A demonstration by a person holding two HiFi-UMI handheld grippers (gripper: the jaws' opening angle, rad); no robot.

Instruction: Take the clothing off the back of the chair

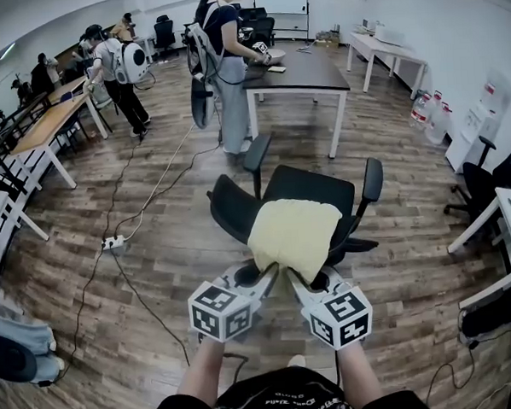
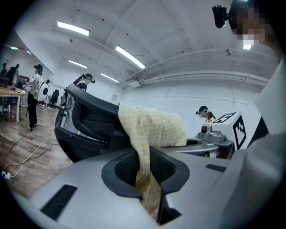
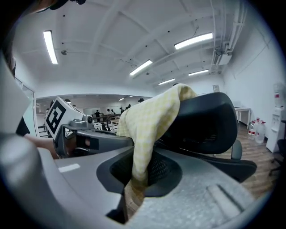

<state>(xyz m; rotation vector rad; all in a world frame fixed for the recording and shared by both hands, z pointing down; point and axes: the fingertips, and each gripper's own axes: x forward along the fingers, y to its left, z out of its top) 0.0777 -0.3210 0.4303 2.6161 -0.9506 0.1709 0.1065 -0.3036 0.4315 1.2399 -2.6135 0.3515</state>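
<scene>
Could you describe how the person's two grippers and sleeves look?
Both the left gripper and the right gripper have smooth grey plastic bodies with black textured inner pads. Each carries a white cube printed with black square markers. The person wears a black patterned short-sleeved shirt.

The clothing (image 1: pixel 294 231) is draped over the back of the chair (image 1: pixel 310 188). Its lower edge is pinched between the jaws of the left hand-held gripper (image 1: pixel 268 274) and the right hand-held gripper (image 1: pixel 292 276), which are set side by side before the chair. A surface (image 1: pixel 304 73) is placed behind the chair, with a person (image 1: pixel 222 56) at its left. A power strip (image 1: pixel 112 243) is laid on the floor (image 1: pixel 199 271), left of the chair.
</scene>
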